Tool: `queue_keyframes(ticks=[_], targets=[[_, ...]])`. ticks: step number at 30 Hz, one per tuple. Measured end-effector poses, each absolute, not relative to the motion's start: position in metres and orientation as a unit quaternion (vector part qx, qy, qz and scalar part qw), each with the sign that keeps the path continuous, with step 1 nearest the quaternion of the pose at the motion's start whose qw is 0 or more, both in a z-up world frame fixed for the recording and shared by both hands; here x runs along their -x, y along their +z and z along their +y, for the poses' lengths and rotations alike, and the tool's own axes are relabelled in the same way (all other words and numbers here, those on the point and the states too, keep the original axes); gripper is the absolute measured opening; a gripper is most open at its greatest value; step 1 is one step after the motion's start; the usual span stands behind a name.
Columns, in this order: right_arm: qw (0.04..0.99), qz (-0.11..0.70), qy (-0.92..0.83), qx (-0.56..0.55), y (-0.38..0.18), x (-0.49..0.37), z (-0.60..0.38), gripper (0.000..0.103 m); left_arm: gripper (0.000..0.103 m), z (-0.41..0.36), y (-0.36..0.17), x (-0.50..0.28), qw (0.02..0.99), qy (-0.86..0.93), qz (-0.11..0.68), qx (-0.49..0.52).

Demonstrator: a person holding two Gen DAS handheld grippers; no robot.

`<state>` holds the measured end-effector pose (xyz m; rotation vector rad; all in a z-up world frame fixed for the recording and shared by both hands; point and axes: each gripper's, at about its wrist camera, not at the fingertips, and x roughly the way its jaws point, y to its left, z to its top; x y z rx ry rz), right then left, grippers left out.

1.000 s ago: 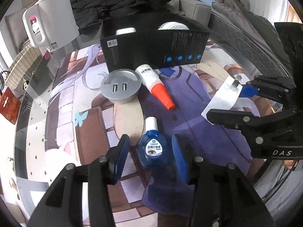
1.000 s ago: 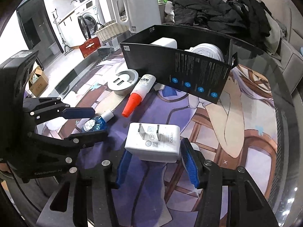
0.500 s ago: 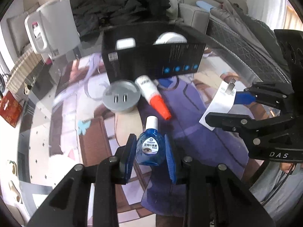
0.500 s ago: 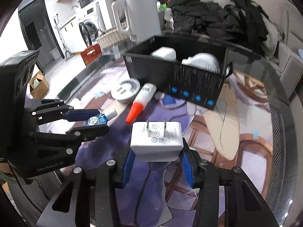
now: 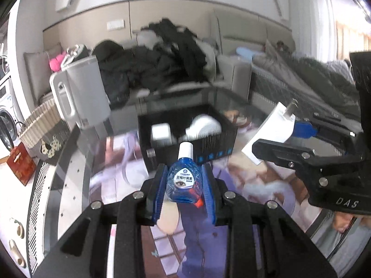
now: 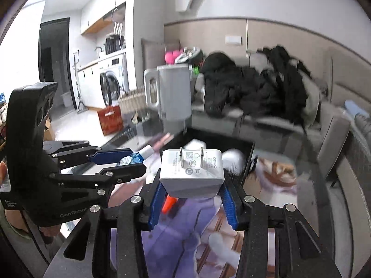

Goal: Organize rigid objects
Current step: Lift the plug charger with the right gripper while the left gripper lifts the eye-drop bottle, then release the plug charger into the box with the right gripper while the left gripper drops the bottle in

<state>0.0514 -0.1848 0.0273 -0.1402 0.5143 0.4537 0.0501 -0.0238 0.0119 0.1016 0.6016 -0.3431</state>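
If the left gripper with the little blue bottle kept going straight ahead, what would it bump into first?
Probably the black box: it sits right beyond the eye-drop bottle held by the left gripper. Blur hides the depth, so the bottle might pass over its front wall.

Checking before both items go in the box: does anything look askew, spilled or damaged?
Nothing stands out. The eye-drop bottle sits capped in the left gripper, and the white charger is held squarely by the right gripper. Black box stands upright.
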Motion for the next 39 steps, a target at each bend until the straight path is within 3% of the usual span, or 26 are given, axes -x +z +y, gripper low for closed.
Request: queue_keyframes(ticks=[12, 22, 39], targets=[[0.959, 0.187, 0.205, 0.063, 0.072, -0.064, -0.176, 0.045, 0.028, -0.022, 0.066, -0.072, 0.964, -0.158, 0.215, -0.016], [0.962, 0.19, 0.19, 0.05, 0.084, -0.115, -0.176, 0.045, 0.028, -0.021, 0.078, -0.105, 0.971, -0.15, 0.184, -0.006], [0.938, 0.312, 0.149, 0.0, 0.027, -0.246, -0.188, 0.045, 0.028, -0.026, 0.021, -0.209, 0.949, -0.117, 0.292, 0.036]])
